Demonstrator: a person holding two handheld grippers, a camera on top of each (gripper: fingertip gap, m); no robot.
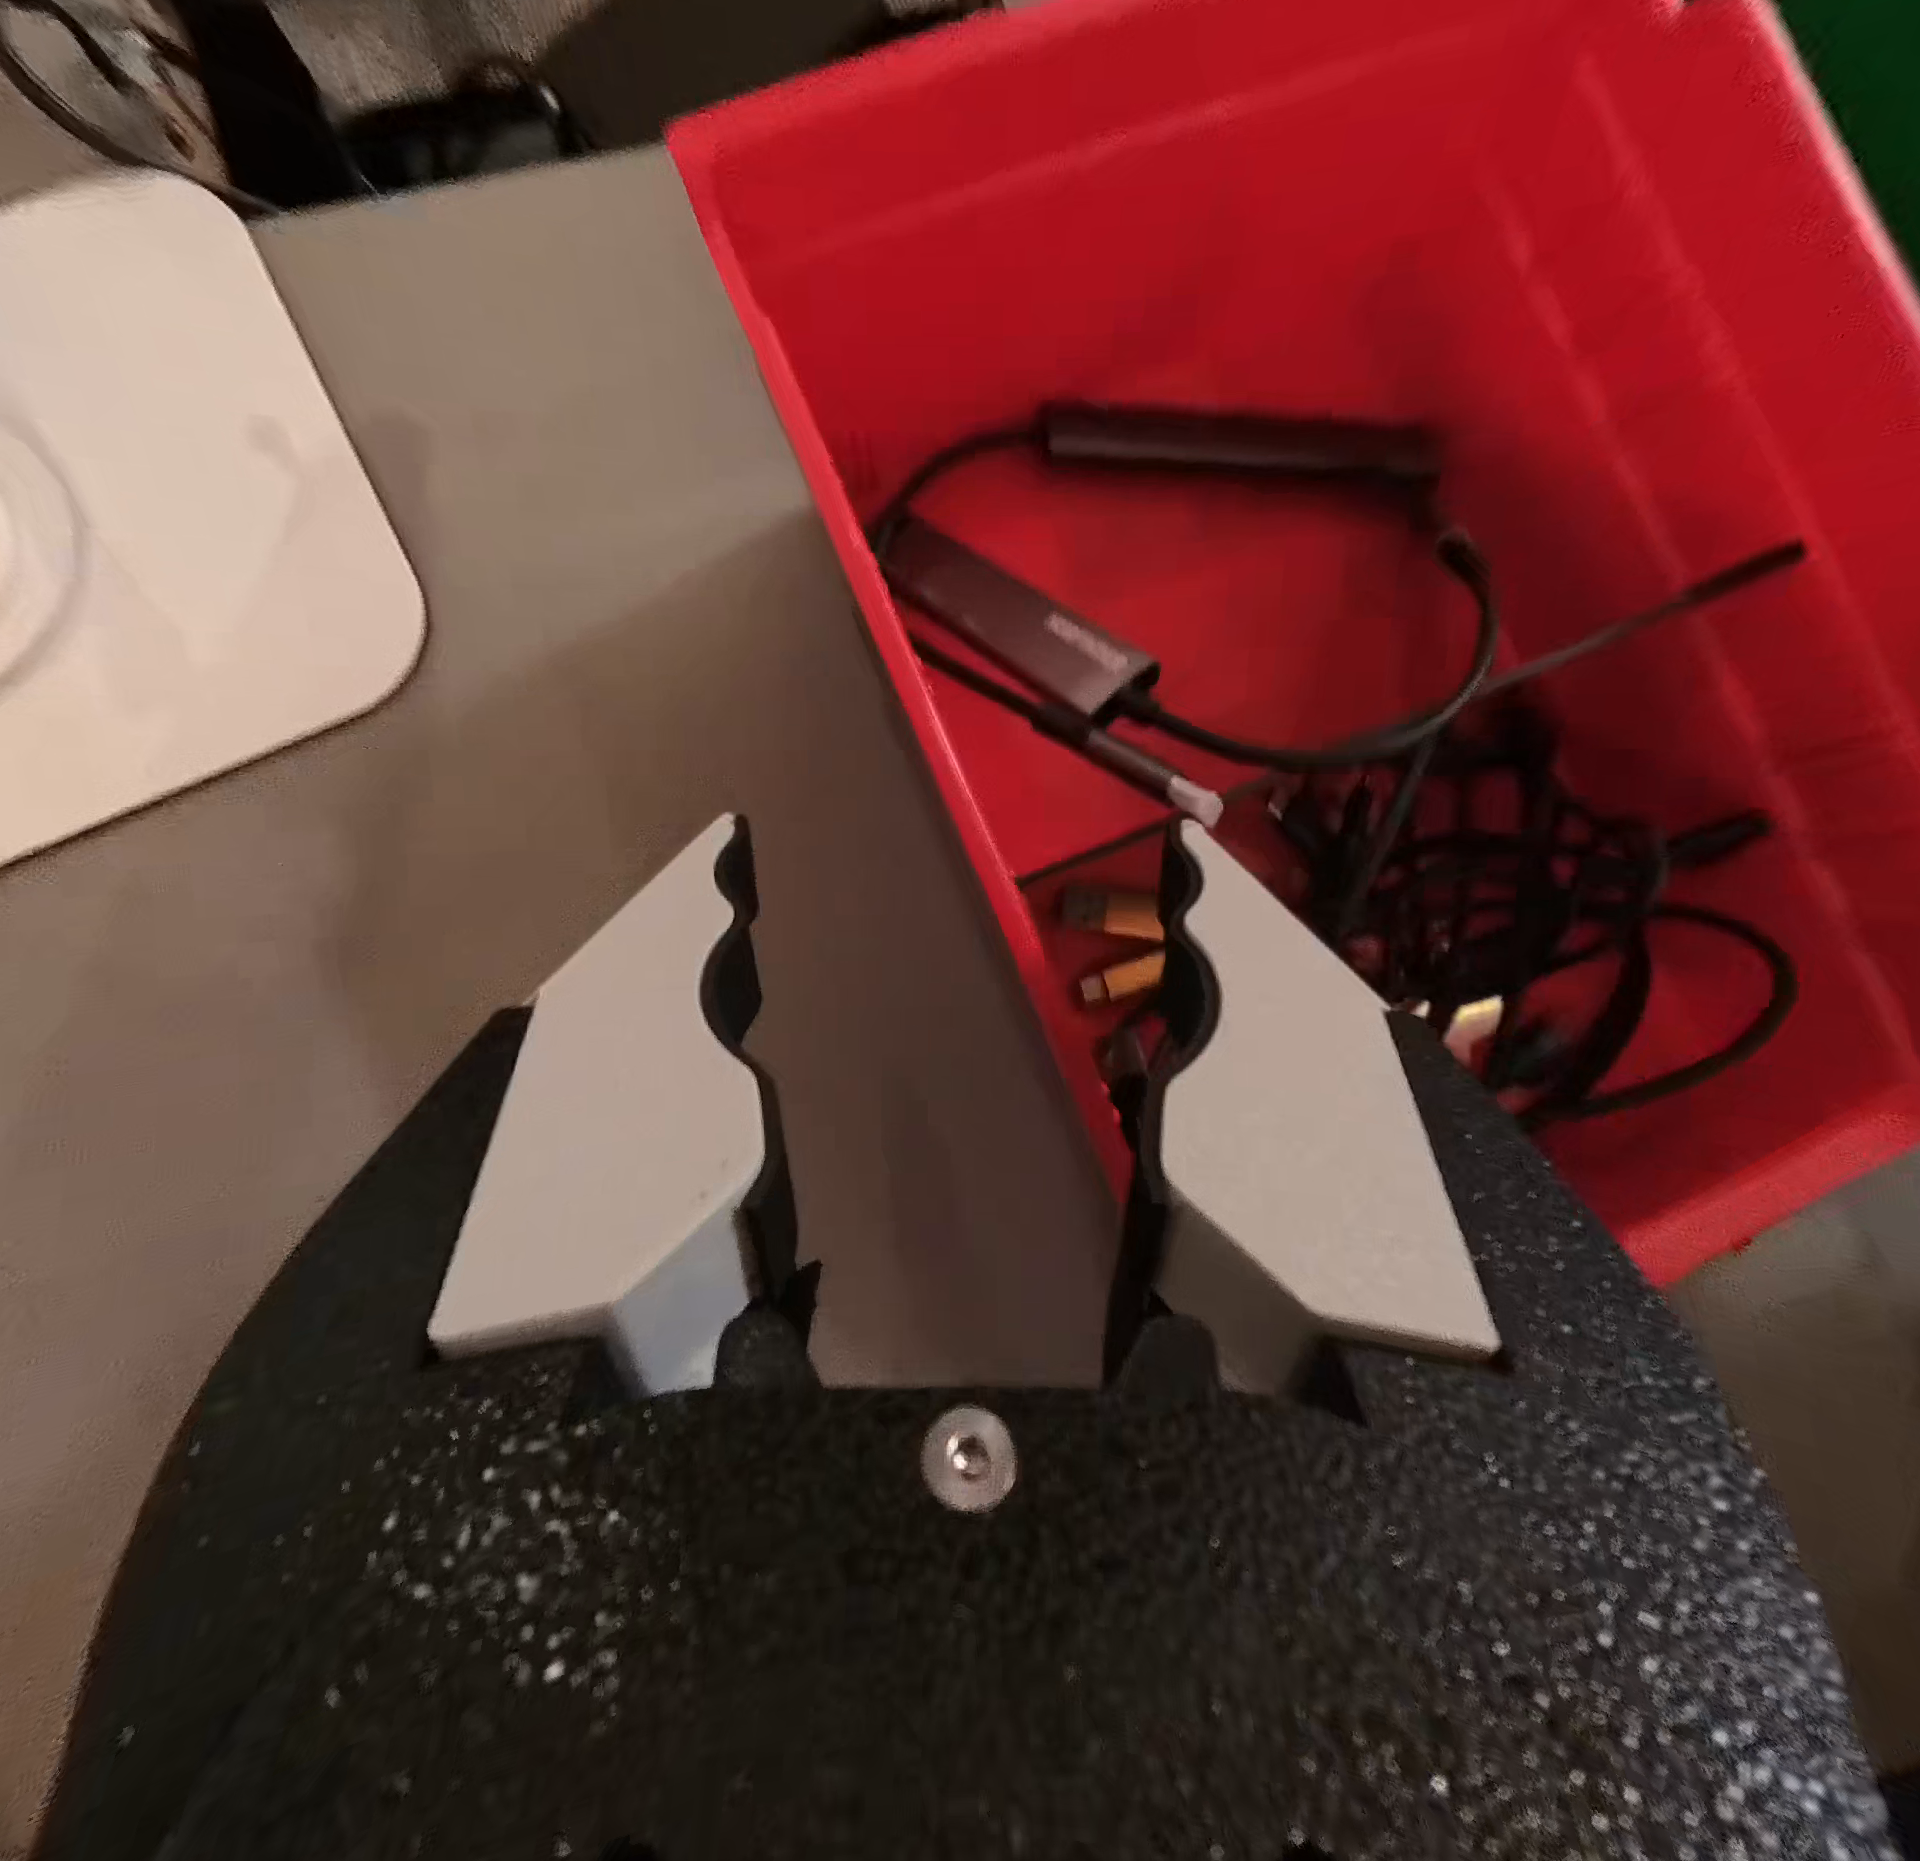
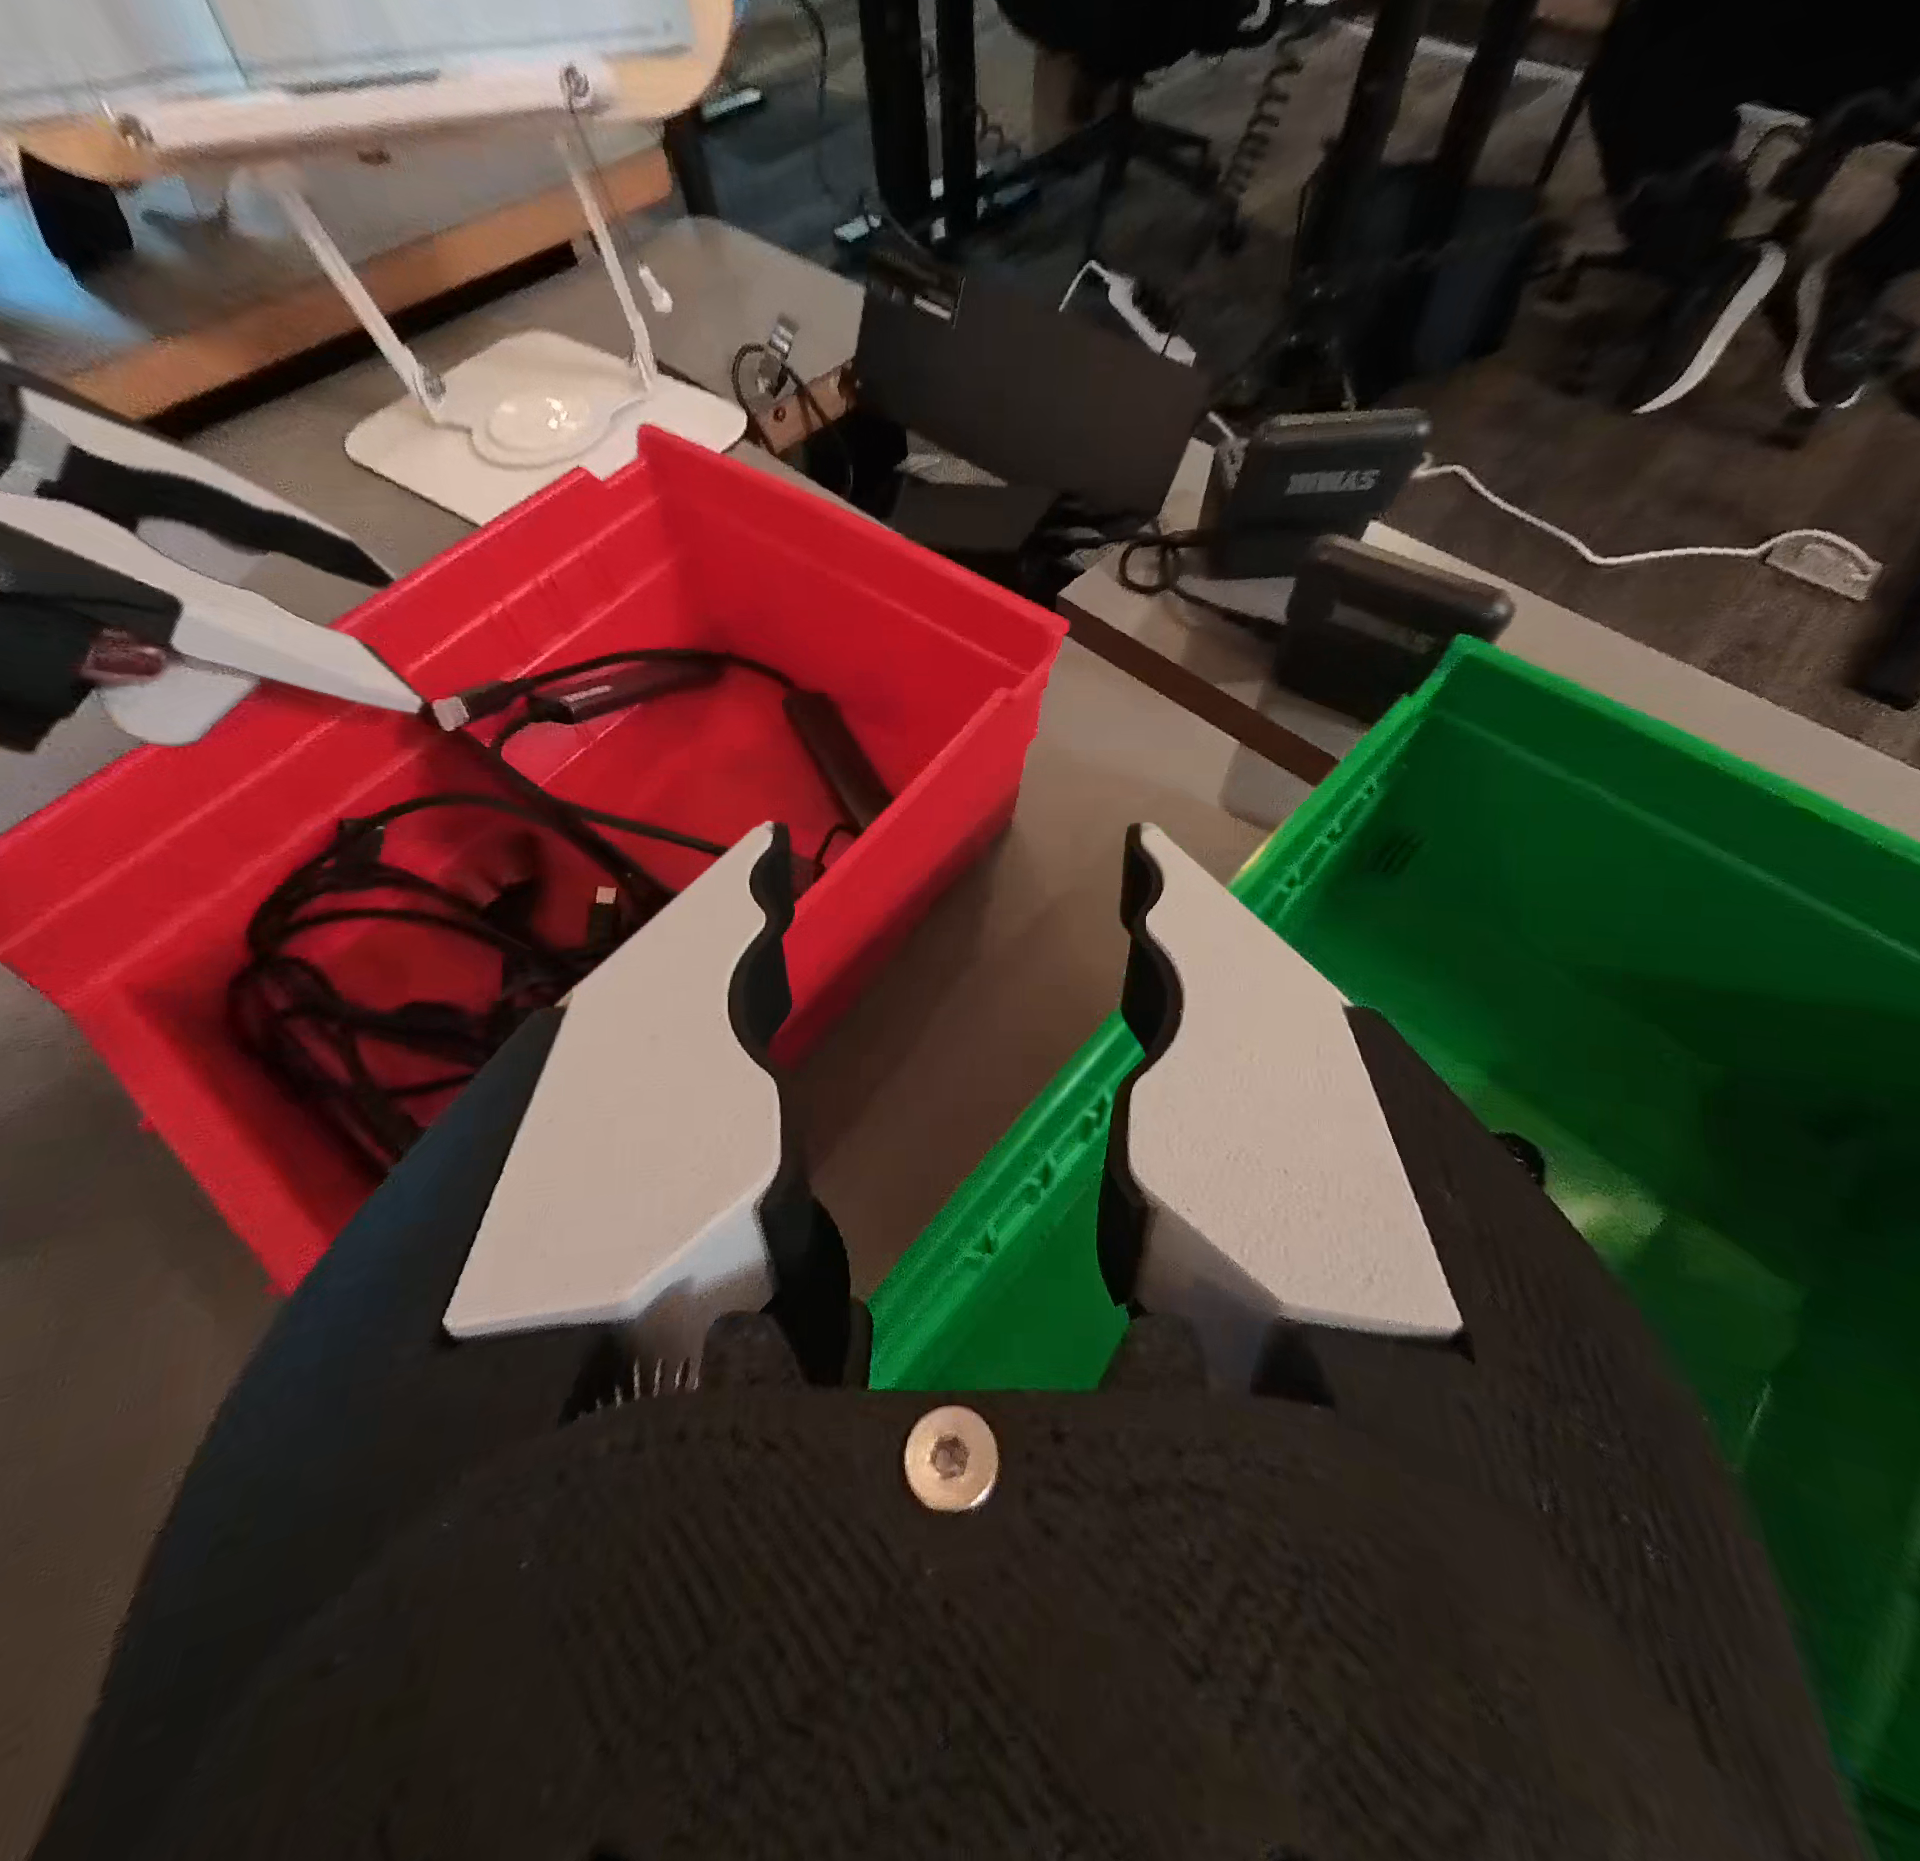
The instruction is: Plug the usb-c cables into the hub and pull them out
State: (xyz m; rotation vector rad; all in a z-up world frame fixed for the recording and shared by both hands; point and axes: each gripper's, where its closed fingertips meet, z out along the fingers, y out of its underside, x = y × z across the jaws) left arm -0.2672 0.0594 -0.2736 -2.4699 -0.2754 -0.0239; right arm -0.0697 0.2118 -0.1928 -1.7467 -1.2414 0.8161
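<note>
A red bin on the grey table holds two dark slim hubs, one near and one farther back, each with a short black lead. A tangle of black cables and gold-coloured plugs lie beside them. My left gripper is open and empty over the bin's near wall. Its right fingertip sits next to the near hub lead's silver plug. My right gripper is open and empty above the table between the red bin and a green bin. The left gripper also shows there.
A white stand base sits behind the red bin and also shows in the left wrist view. Black devices and loose cords lie at the table's far edge. The green bin's floor shows one small dark item.
</note>
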